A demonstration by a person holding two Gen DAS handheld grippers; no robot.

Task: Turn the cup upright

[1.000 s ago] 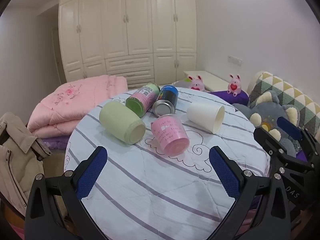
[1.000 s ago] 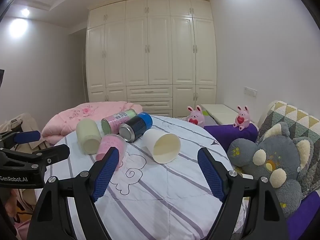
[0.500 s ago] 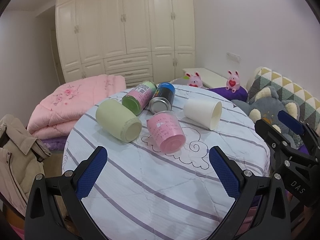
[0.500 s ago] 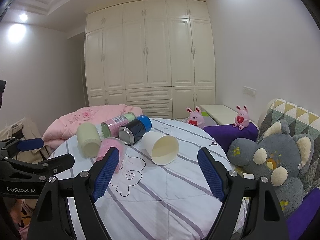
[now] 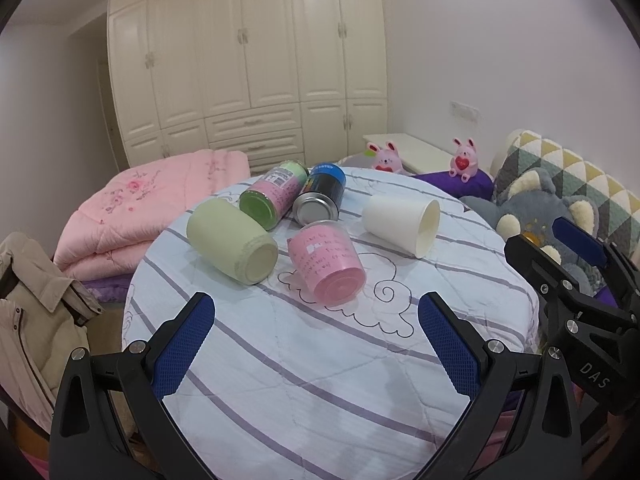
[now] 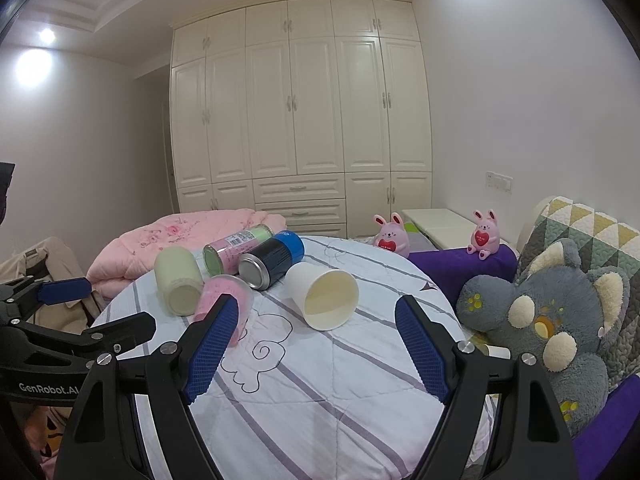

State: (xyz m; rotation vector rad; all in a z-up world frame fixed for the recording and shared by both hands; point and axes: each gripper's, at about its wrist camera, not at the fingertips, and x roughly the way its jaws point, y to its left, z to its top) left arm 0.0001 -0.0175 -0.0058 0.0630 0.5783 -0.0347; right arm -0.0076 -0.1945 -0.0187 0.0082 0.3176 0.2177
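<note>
A white paper cup (image 5: 402, 224) (image 6: 322, 295) lies on its side on the round striped table (image 5: 320, 360) (image 6: 320, 392), mouth toward me. A pink cup (image 5: 326, 266) (image 6: 224, 300), a pale green cup (image 5: 230, 236) (image 6: 178, 282), a pink-and-green can (image 5: 274, 194) (image 6: 232, 252) and a blue can (image 5: 320, 196) (image 6: 272, 258) also lie on their sides. My left gripper (image 5: 316, 344) is open and empty above the near table. My right gripper (image 6: 316, 344) is open and empty, short of the white cup.
A folded pink quilt (image 5: 148, 204) lies behind the table at left. A grey plush toy (image 6: 552, 320) and patterned cushion (image 5: 568, 176) sit at right. Two pink bunny toys (image 6: 390, 236) stand on a purple surface. A beige jacket (image 5: 32, 312) hangs at left.
Both gripper cameras have tilted up slightly, so the table and cups sit lower in view. The cups and cans have not moved. Both grippers stay open.
</note>
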